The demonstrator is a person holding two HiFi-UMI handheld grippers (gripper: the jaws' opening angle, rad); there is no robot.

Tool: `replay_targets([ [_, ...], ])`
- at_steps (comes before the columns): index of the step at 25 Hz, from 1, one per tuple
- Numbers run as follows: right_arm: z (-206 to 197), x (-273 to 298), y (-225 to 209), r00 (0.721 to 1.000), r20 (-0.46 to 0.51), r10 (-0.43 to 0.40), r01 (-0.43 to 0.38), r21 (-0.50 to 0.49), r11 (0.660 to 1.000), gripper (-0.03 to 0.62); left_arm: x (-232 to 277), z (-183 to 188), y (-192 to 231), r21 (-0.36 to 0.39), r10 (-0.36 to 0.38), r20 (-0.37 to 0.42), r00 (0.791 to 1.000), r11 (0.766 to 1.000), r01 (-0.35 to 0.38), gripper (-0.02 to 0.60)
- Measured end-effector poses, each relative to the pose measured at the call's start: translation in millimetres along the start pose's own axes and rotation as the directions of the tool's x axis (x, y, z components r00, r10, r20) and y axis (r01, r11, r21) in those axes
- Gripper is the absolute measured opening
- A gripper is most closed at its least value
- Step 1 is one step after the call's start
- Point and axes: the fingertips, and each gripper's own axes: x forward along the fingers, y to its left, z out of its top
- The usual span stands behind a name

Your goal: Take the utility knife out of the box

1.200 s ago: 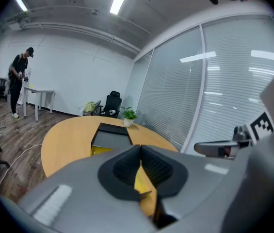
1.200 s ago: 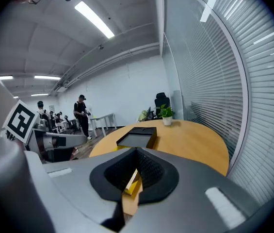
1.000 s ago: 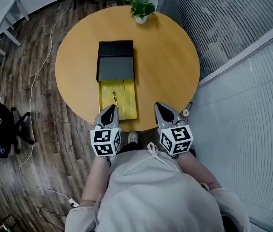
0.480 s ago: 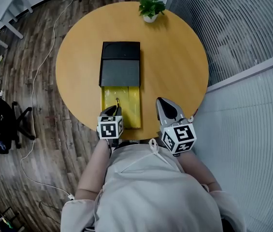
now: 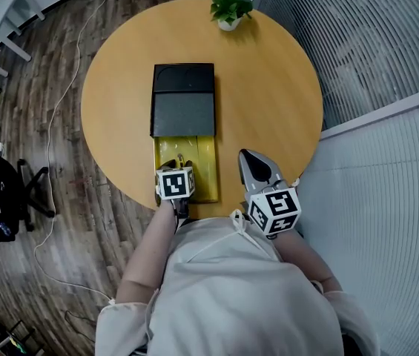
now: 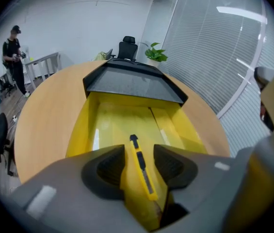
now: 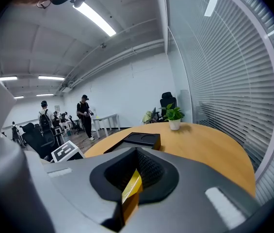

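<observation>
I note my left gripper (image 6: 139, 150), jaws opening and pressing nothing, straddling the slim yellow plastic utility knife (image 6: 144, 174), which lies lengthwise between them at lower centre in the yellow drawer (image 6: 81, 130) of the black box (image 6: 132, 84); the right gripper (image 5: 248, 158), jaws together, is farther off.

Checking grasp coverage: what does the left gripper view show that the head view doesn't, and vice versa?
Left gripper view only: the left gripper, its jaws opening either side of the utility knife, not pressing it; a person standing far left. Head view only: the marker cube hiding those jaws, the wearer's torso, a floor cable. Both: round table, black box, its yellow tray, potted plant.
</observation>
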Motion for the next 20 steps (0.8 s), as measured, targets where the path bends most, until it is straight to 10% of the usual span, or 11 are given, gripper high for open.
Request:
replay_targets([
  [8, -1.3, 12.8, -5.6, 1.000, -0.018, 0.010, -0.009, 0.023, 1.000, 0.001, 1.2, 2.4, 11.7, 0.040, 0.116, -0.007, 0.993, 0.992, -0.116, 0.095],
  [20, -3.2, 15.3, -0.1, 0.999, -0.027, 0.019, -0.018, 0.032, 0.999, 0.000, -19.2, 17.2, 3.4, 0.013, 0.022, 0.067, 0.998, 1.000, -0.023, 0.067],
])
